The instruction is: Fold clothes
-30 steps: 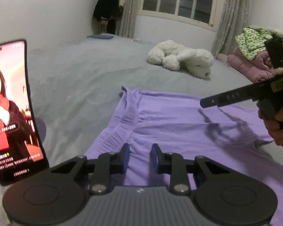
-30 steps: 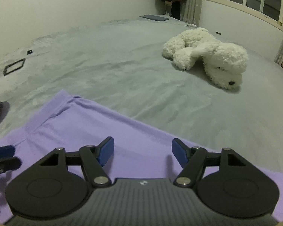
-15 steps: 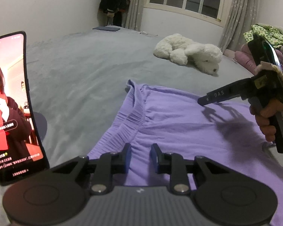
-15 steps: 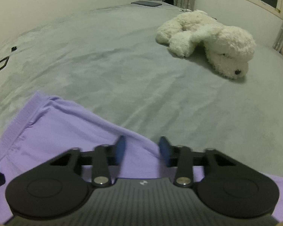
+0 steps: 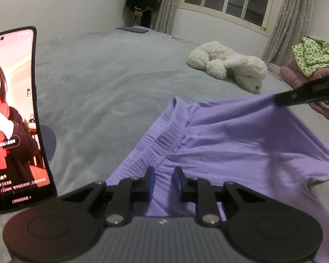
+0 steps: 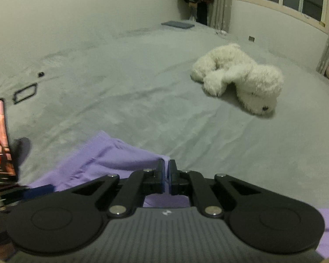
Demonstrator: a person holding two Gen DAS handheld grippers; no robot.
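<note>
Right claw is clenched on an edge of the purple garment. Its two pads sit almost together with a thin lip of cloth pinched between the tips. In the left wrist view this claw comes in from the right as a dark bar, and the pinched edge is held up off the bed, so the cloth runs up to it in a taut slope.

Left claw is closing its jaws on a bunched fold of the same garment near the waistband. Creases fan out from the gap between its pads.

The garment is plain lilac, soft and thin, with a gathered, ribbed elastic band along its left side. It lies spread on the grey bed right in front of both claws, its left part flat and its right part raised. A shadow falls across its right half.

A phone stands propped to the left of the garment, its screen lit. A white plush dog lies further back on the bed, well apart from the garment. A pile of green and pink clothes sits at the far right.
</note>
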